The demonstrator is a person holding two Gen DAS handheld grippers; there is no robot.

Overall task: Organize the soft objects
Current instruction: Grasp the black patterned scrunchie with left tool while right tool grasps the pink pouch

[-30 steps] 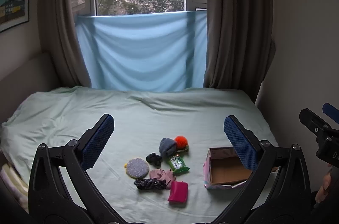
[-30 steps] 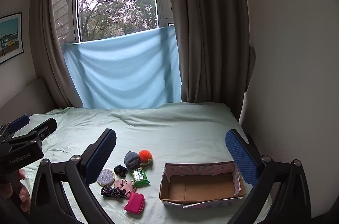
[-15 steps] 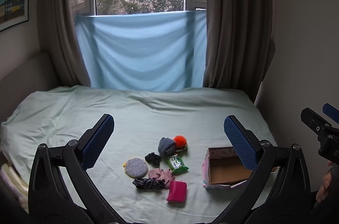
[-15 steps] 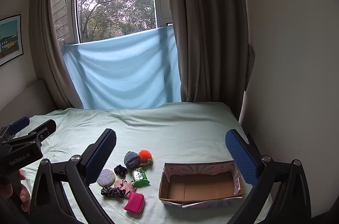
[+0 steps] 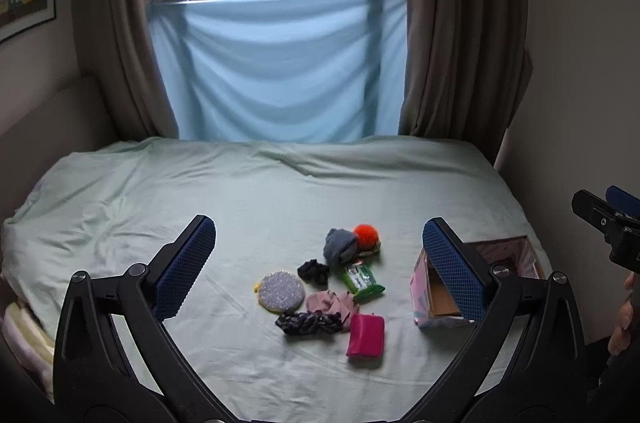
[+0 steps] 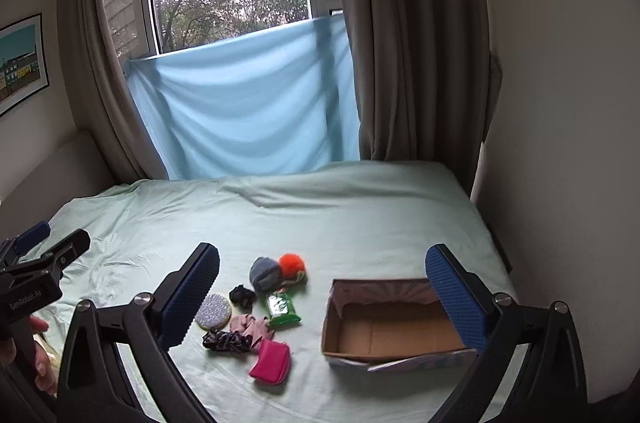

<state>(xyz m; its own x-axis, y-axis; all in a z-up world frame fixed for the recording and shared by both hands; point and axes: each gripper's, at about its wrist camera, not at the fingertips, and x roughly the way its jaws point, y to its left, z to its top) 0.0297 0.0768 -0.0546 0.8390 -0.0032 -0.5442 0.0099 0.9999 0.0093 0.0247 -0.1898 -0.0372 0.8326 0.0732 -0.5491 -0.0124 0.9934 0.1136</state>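
1. Almost nothing different from a second ago: same high, pulled-back view over the bed [image 5: 160, 191], with only a slight drift of the frame.
2. Left gripper [image 5: 320, 263] spread wide, pinching nothing, hovering well above the sheet, same as before.
3. Right gripper [image 6: 322, 287] likewise spread and empty, well apart from every item.
4. Soft objects untouched in one loose cluster: grey bundle [image 5: 339, 244] touching orange pompom [image 5: 366, 233], dark scrunchie [image 5: 313, 270], round sparkly pad [image 5: 281, 291], green packet [image 5: 362, 278], pink scrunchie [image 5: 331, 302], patterned scrunchie [image 5: 308, 322], magenta pouch [image 5: 366, 336].
5. Cardboard box [image 6: 396, 327] open and empty, just right of the cluster.
6. Meaning for the task: sorting not yet begun, no item in the box; likely a pause ahead of a first reach, probably toward the nearest item.
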